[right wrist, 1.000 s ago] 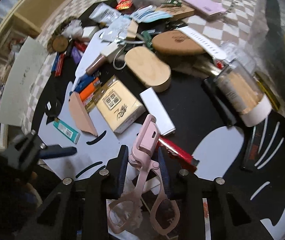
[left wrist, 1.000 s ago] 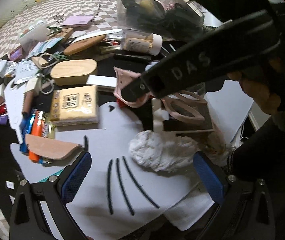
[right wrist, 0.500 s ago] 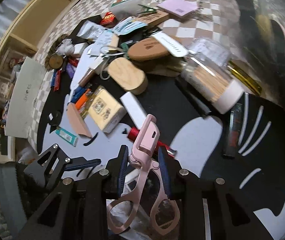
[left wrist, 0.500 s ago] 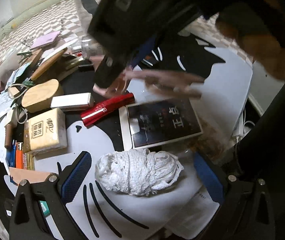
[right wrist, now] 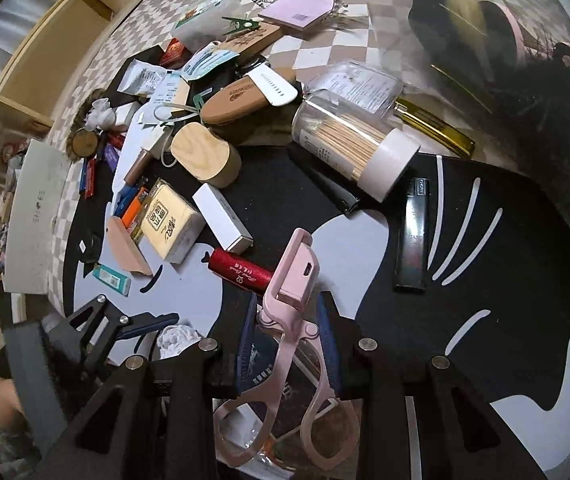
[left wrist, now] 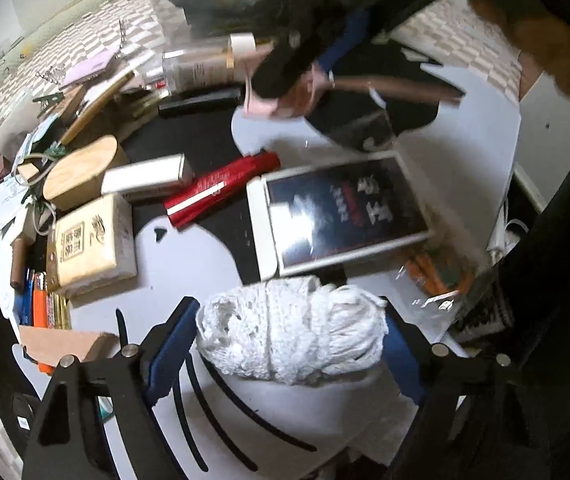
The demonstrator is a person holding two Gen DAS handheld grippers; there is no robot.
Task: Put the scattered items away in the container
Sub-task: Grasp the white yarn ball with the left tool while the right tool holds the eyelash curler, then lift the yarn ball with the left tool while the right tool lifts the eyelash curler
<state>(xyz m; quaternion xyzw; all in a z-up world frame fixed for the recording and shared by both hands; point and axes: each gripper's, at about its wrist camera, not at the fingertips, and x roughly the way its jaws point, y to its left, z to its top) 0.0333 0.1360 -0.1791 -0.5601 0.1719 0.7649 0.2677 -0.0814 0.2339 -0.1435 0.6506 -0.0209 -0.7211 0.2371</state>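
Netting, a soft white bundle, is lying between my left tongs, closing around its springy, light middle. My right tongs are pinching a stiff pink eyelash curler by its hinge.

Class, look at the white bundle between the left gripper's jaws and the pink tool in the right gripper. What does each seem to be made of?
White bundle: apparently soft cotton yarn or netting; matte, open knitted loops. Pink tool: probably smooth, satin plastic or coated metal; rigid, with ring handles.
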